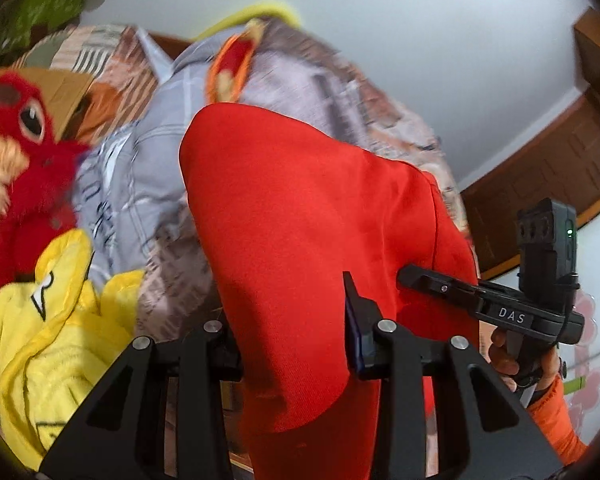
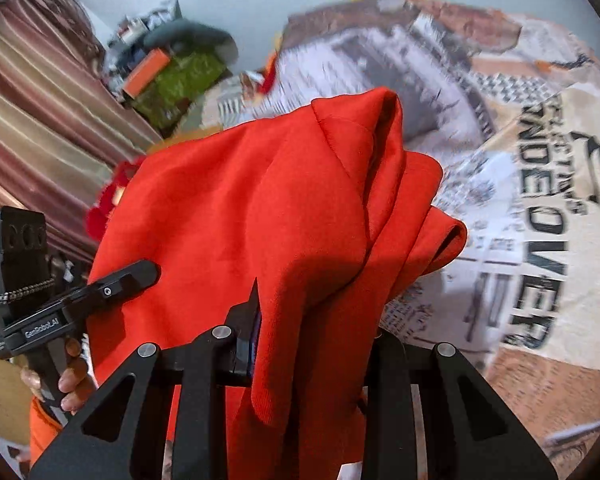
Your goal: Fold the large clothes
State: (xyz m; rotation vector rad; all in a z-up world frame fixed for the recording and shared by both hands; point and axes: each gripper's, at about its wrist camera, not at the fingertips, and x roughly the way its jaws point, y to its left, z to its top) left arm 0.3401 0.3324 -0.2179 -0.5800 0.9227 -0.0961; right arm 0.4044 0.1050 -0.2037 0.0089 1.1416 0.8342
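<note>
Printed bedsheet behind; red garment blocks plush toy.

The red garment drapes over both grippers and hides most of what matters. In the left wrist view it covers the left gripper's left finger, so only the right fingertip shows against the cloth. In the right wrist view the same cloth buries the right gripper's right finger; one fingertip pokes out beside it. The garment's lower part runs off the bottom edge of both views. Beyond the garment, the printed bedsheet is motion-blurred, its smaller lettering unreadable. The red plush toy left of the garment is cut off by the frame edge.
</note>
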